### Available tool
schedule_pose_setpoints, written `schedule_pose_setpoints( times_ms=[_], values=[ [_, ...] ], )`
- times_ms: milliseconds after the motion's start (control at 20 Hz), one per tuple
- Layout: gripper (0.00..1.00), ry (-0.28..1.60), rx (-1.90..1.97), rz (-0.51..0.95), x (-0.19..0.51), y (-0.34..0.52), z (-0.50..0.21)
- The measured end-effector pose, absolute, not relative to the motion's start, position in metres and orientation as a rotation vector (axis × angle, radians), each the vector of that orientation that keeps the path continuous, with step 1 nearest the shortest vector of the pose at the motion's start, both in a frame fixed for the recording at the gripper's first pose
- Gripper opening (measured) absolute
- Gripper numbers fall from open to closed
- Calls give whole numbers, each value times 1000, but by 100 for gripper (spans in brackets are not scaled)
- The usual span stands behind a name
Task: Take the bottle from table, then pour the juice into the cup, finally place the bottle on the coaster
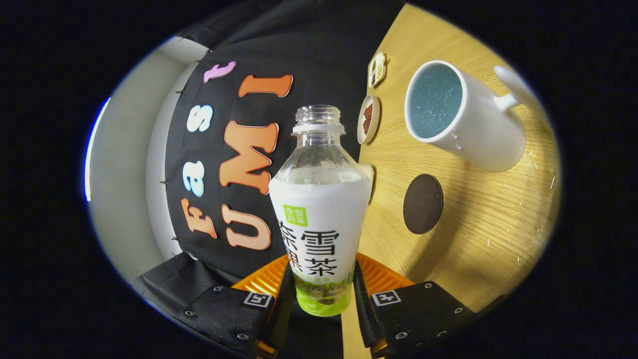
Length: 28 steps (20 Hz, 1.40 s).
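1. Your gripper is clamped on the bottle: both fingers press its lower body, one on each flank of the sleeve, just above the base
2. The bottle sits between the fingers, lifted clear of the tabletop, its open neck pointing away from you; the view is rolled so the wooden surface stands beside it like a wall, which suggests you have it tipped sideways
3. Judge it as thin clear plastic under a slick printed wrap: light and soft-walled. I cannot make out how much juice remains inside. Squeeze too hard and the wall may buckle; too lightly and the wrap may slide between the pads
4. The low grip leaves the neck free for pouring, yet puts most of the bottle's length beyond your fingers, so expect it to want to swing as you turn it
5. Just beyond the bottle, the dark round coaster lies flat, well in from the table's edges
6. Farther on, apart from the coaster, the white cup shows its mouth, droplets speckling its inside; two small dishes rest near the far edge
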<state>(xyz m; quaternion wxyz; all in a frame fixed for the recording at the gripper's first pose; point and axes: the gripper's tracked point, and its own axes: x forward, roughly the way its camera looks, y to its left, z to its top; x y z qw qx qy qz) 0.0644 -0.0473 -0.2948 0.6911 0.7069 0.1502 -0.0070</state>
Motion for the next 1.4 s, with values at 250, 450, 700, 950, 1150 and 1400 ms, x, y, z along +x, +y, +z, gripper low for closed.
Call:
schedule_pose_setpoints(
  times_ms=[250,450,700,950,1150,1400],
  values=[
    [58,328,1672,-42,65,-55,-292],
    [58,296,1779,-77,63,-64,-289],
    [58,282,1812,-79,65,-65,-288],
    [58,268,1847,-78,64,-66,-287],
    [58,261,1868,-74,65,-66,-286],
    [58,254,1894,-71,66,-64,-286]
  ],
)
